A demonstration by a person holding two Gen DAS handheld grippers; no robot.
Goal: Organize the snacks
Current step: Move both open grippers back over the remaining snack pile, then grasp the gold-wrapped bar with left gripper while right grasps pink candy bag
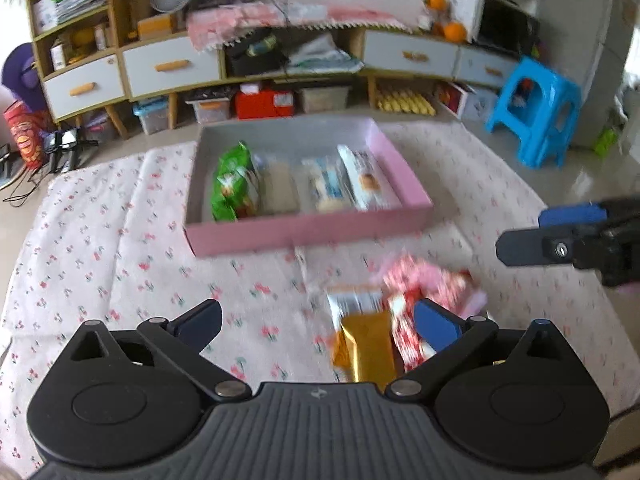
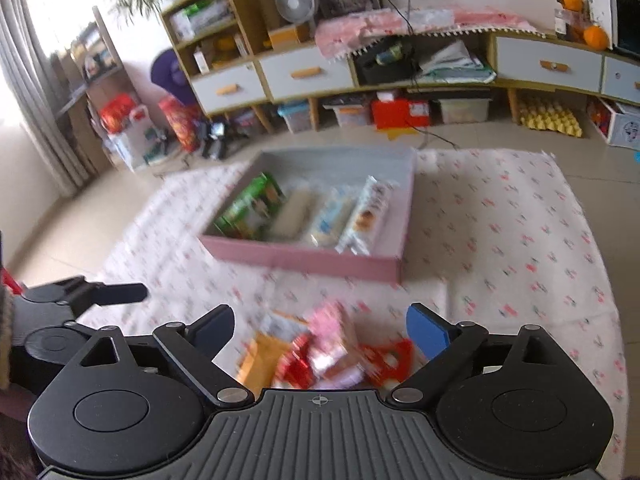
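Observation:
A pink box (image 1: 304, 232) (image 2: 304, 258) sits on the floral cloth and holds a green bag (image 1: 232, 184) (image 2: 252, 208), a beige pack (image 1: 280, 188), a blue-white pack (image 1: 326, 186) and a white pack (image 1: 366, 180) (image 2: 366, 216) side by side. Loose snacks lie in front of it: a gold pack (image 1: 366, 344) (image 2: 258, 358) and red-pink packs (image 1: 424, 280) (image 2: 328, 344). My left gripper (image 1: 318, 320) is open and empty above the cloth, left of the pile. My right gripper (image 2: 320, 328) is open and empty over the pile; it also shows in the left wrist view (image 1: 532, 236).
The floral cloth (image 1: 100, 248) (image 2: 520, 240) covers the floor around the box. A low cabinet with drawers (image 1: 172, 66) (image 2: 304, 72) runs along the back wall with bins under it. A blue plastic stool (image 1: 536, 108) stands at the right.

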